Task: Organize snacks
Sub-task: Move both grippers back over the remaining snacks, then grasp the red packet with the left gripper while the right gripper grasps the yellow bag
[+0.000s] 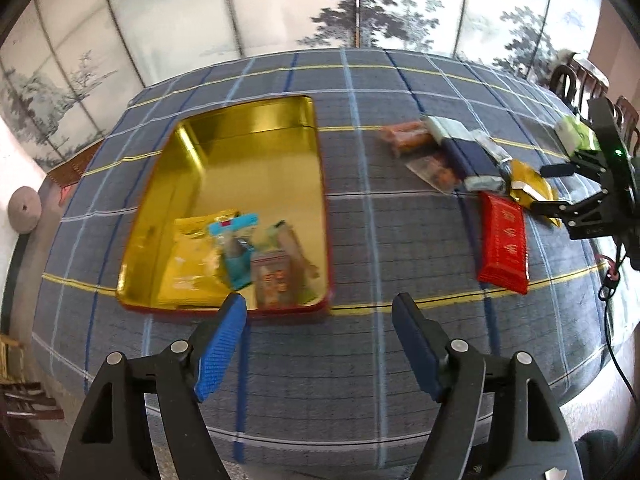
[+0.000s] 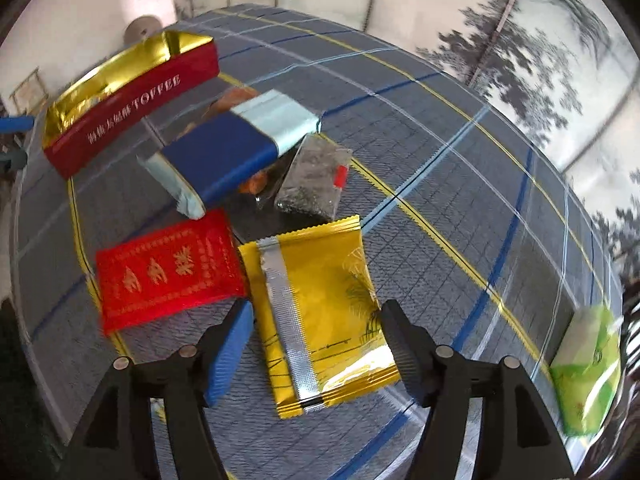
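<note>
On plaid cloth [image 1: 360, 220], gold tin [image 1: 188, 152] lay open, red rim, long side running away from cam. Held few snacks at near end: yellow pouch [image 1: 192, 252], teal-and-white pack [image 1: 236, 240], pinkish box [image 1: 274, 280], beige pack [image 1: 292, 240] leaning beside. Far end of tin bare.

Off to right of tin, well apart, lay loose cluster: red pack [image 2: 168, 276] w/ gold print, flat; yellow pack [image 2: 320, 312] just beside it, seam side up, silver strip down middle; blue-and-pale bar [image 2: 236, 148] resting atop orange snacks [image 2: 236, 98]; clear bag [image 2: 316, 180] w/ dark bits touching bar's end. Propped behind, tilted: red TOFFEE box [image 2: 132, 108], gold flap up. Green pack [image 2: 588, 368] sat alone near cloth edge, apart from rest.

Left gripper [image 1: 320, 344] angled steeply down over cloth just short of tin's near rim, jaws spread wide, nothing between, blue pads clear of everything.

Right gripper [image 2: 318, 348] also tipped steeply down, right over yellow pack; jaws wide, pack's near part lying between fingers, pads not pressing it. Nothing gripped by either.
</note>
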`<state>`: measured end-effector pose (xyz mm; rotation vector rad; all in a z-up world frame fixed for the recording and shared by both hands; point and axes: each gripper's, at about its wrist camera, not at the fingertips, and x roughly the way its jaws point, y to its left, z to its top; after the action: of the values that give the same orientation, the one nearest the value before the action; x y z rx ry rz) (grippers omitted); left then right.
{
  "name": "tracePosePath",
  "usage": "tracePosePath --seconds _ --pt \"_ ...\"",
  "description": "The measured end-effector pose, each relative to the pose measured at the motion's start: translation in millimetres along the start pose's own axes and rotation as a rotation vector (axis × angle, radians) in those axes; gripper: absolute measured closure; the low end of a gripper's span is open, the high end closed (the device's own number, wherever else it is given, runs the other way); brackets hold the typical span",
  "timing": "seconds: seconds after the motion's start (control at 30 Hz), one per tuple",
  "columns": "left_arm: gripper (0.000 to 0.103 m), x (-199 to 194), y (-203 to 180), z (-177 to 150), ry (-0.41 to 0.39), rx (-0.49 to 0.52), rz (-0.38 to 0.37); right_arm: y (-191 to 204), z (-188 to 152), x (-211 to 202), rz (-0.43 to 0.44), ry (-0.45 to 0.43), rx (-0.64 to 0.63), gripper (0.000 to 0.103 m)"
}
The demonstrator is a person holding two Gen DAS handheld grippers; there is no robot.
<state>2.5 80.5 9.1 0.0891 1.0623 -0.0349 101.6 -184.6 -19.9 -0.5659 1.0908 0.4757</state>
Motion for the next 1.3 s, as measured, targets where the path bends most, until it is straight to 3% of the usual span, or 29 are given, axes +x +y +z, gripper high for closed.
tracePosePath --seconds 0.23,0.4,0.57,0.63,0.9,1.07,1.3 --pt "0.030 14 -25 6 0.033 0.042 -0.015 -8 -2 8 0.041 -0.018 0.025 0.032" --pt "0.030 22 -42 12 0.030 0.066 -0.036 -13 -15 7 0.054 -0.080 0.151 0.032" --pt "0.030 29 -66 19 0.001 0.122 -0.054 -9 -33 0 -0.001 -0.150 0.244 0.037" --pt "0.030 32 -79 21 -0.011 0.150 -0.071 -7 -39 -2 -0.025 -0.172 0.283 0.043" --pt "0.030 44 -117 27 -0.056 0.224 -0.152 -17 -55 -5 -0.171 -0.204 0.476 0.043" --pt "0.030 53 -138 28 -0.046 0.269 -0.197 -40 -67 -6 -0.239 -0.195 0.607 0.043" --pt "0.030 72 -158 29 -0.001 0.303 -0.229 -46 -66 -5 -0.252 -0.190 0.625 0.042"
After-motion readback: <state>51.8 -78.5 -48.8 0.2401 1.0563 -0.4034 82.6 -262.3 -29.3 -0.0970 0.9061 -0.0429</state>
